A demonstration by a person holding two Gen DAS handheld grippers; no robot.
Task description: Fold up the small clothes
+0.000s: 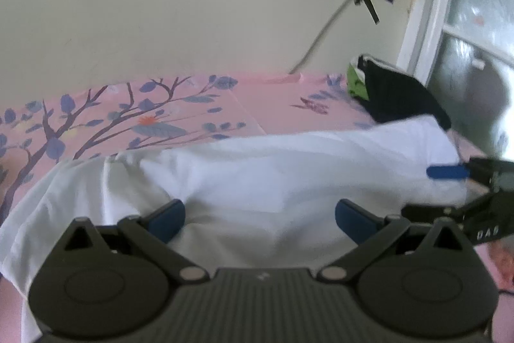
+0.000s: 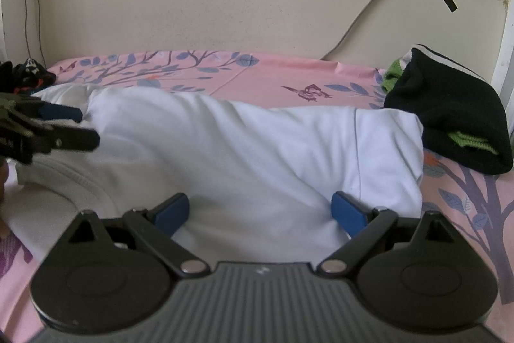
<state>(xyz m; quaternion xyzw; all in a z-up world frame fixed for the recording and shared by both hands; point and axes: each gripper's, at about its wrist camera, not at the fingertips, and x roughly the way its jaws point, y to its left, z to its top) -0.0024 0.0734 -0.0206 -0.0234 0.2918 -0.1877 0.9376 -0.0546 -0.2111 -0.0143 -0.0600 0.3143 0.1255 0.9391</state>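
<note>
A white garment [image 1: 257, 176] [image 2: 257, 143] lies spread across the pink floral bedsheet [image 2: 289, 76], with its ribbed collar [image 2: 80, 179] at the left in the right wrist view. My left gripper [image 1: 260, 214] hovers low over the cloth, jaws wide open, with only flat fabric between the blue pads. My right gripper [image 2: 260, 208] stands open the same way over the garment's right half, nothing pinched. Each gripper shows in the other's view: the right gripper [image 1: 433, 192] at the right edge, the left gripper [image 2: 86, 127] at the left edge.
A folded pile of dark and green clothes [image 2: 449, 118] [image 1: 395, 95] sits on the bed just right of the white garment. A dark bundle of clothes [image 2: 29, 76] lies at the far left. The wall [image 2: 225, 5] runs along the bed's far side, and a white-framed window [image 1: 475, 21] stands at the right.
</note>
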